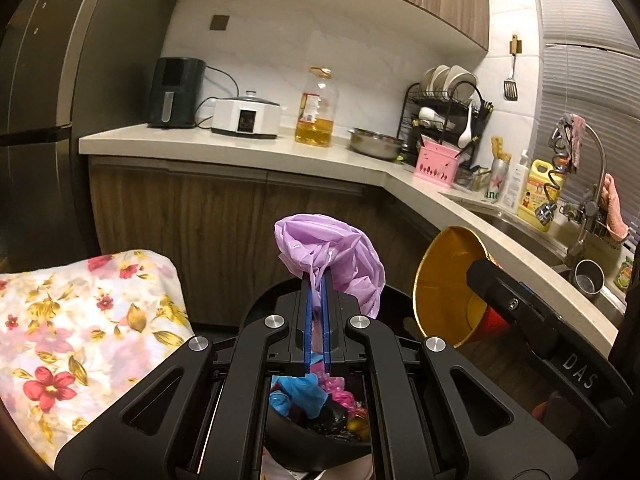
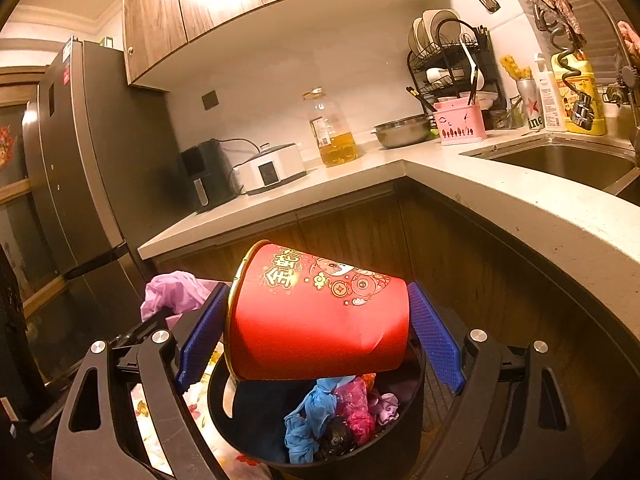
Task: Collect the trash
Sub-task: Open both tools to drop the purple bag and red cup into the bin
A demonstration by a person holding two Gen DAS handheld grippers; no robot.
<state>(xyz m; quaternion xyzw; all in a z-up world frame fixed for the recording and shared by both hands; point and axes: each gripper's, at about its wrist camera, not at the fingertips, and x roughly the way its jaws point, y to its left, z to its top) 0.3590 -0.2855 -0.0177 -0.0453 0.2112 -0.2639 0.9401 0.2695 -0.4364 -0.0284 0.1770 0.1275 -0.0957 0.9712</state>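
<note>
Both grippers are held over the black bin (image 2: 320,432), each loaded.
On the left, the left gripper (image 1: 318,280) is clamped tight on a crumpled purple bag (image 1: 332,256); on the right, the right gripper (image 2: 316,320) is spread wide, a tipped red paper bucket (image 2: 316,320) gripped between its blue pads (image 2: 434,338) above the bin's trash.

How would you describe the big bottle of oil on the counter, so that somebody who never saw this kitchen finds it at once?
Start at the tall dark fridge and follow the pale countertop toward the corner, past the black air fryer and the white cooker. The oil bottle stands next, before the steel bowl. It is the only tall clear container there, with yellow oil filling its lower part.
</note>
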